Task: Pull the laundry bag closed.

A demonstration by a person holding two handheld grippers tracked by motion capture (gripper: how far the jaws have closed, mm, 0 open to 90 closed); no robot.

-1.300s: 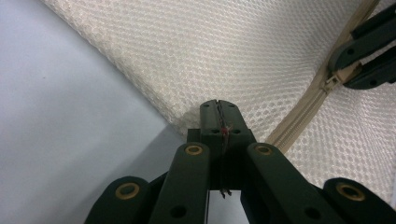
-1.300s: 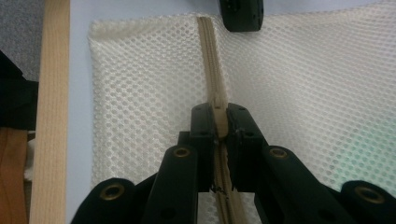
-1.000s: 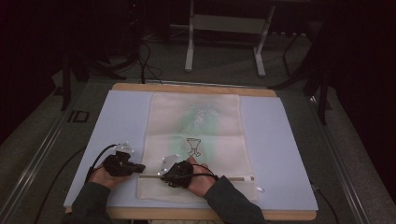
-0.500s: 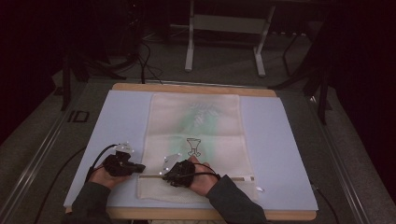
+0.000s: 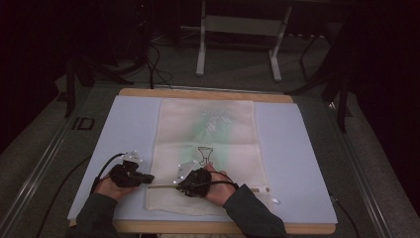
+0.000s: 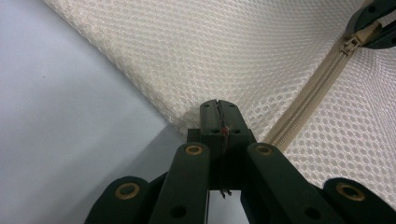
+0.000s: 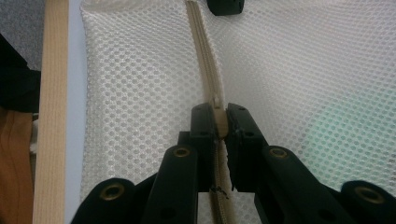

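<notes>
Mesh bag point(image 5: 208, 148): I see it lying flat along the middle of the worktop point(image 5: 307, 163), a pale honeycomb-weave laundry bag with a green item showing faintly through its far half and a small funnel-shaped print near its middle.
Zipper point(image 5: 247, 188): it runs across the bag's near end, parallel to the worktop's near edge; in the right gripper view it is a beige band going straight away from my fingers.
Left gripper point(image 5: 146, 177): I hold it at the bag's near left corner, pointing along the zipper line toward the other hand.
Left fingers point(image 6: 210, 114): pressed together, tips at the very corner of the mesh; a thin dark strand is caught in the seam between them. I cannot tell whether any mesh is pinched with it.
Right gripper point(image 5: 179, 184): it sits on the bag just beside the left one, facing it.
Right fingers point(image 7: 203, 121): clamped on the zipper pull point(image 7: 217, 103), the beige tab squeezed between the two pads directly over the zipper.
Spacing: the two grippers are near each other but not touching; the left view shows the right one's tip at the zipper's far end.
Worktop surface: pale blue mat on a wooden board, whose edge runs beside the bag in the right gripper view.
</notes>
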